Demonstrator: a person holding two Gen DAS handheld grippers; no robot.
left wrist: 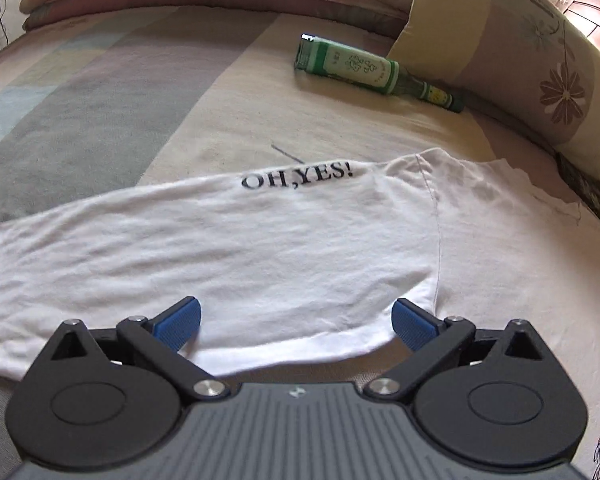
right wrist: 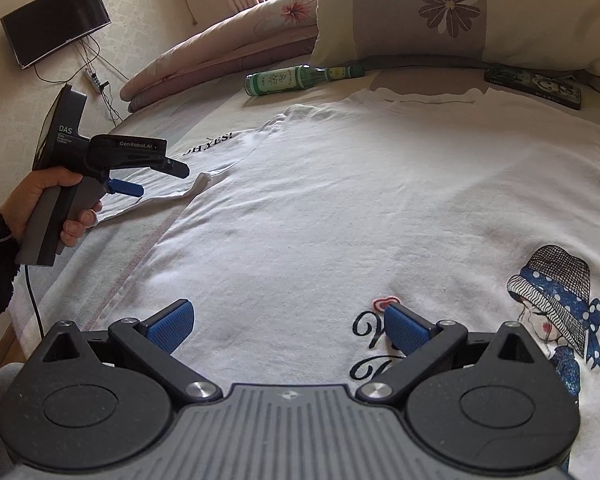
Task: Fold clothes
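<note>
A white shirt [right wrist: 340, 200] lies flat across the bed [left wrist: 100, 80], collar toward the pillow [right wrist: 460, 12]. Its sleeve [left wrist: 220, 248] runs crosswise just ahead of the left claw [left wrist: 296, 322]; the right claw [right wrist: 286, 326] hovers over the body. Both gape wide, empty.

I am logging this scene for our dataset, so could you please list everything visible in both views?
T-shirt: one, white with hat-girl print and "OH,YES!" sleeve, spread flat on bed.
Bottle: one, green glass, lying on its side beyond the shirt.
Pillow: one, cream with flower pattern, at bed head.
Quilt: one, pink floral, folded beside the pillow.
Phone case: one, dark green cartoon, by the pillow.
Television: one, black, on wall.
Bed sheet: one, striped pastel.
Left gripper: open, over sleeve.
Right gripper: open, over shirt body.
</note>
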